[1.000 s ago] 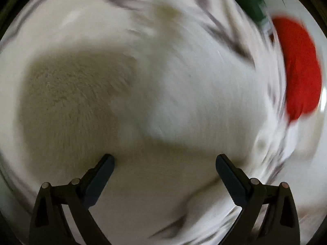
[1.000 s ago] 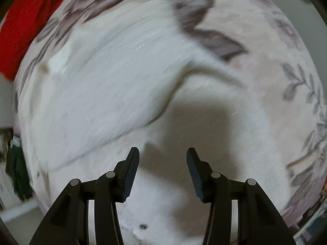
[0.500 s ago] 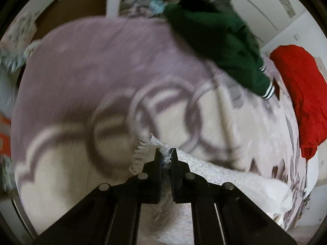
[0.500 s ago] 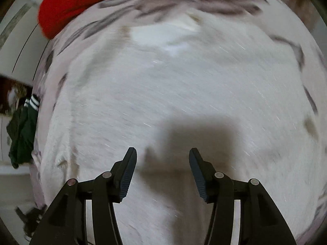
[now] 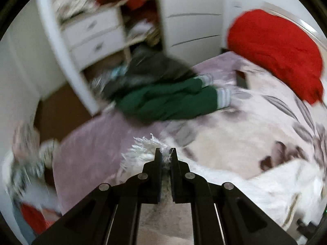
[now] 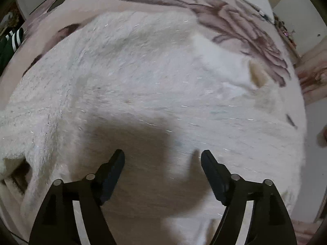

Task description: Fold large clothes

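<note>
left gripper (image 5: 165, 153) jaws clamped on white fuzzy garment (image 6: 143, 81) fringe | right gripper (image 6: 162, 158) jaws opening, nothing between, above garment | green garment (image 5: 169, 100) far

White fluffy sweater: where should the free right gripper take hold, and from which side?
The left gripper already pinches one fringed edge. The right gripper, jaws opening with nothing between them, hangs over the flat middle of the white sweater; better to come from above onto an outer edge, where the fabric ends and can be pinched.
</note>
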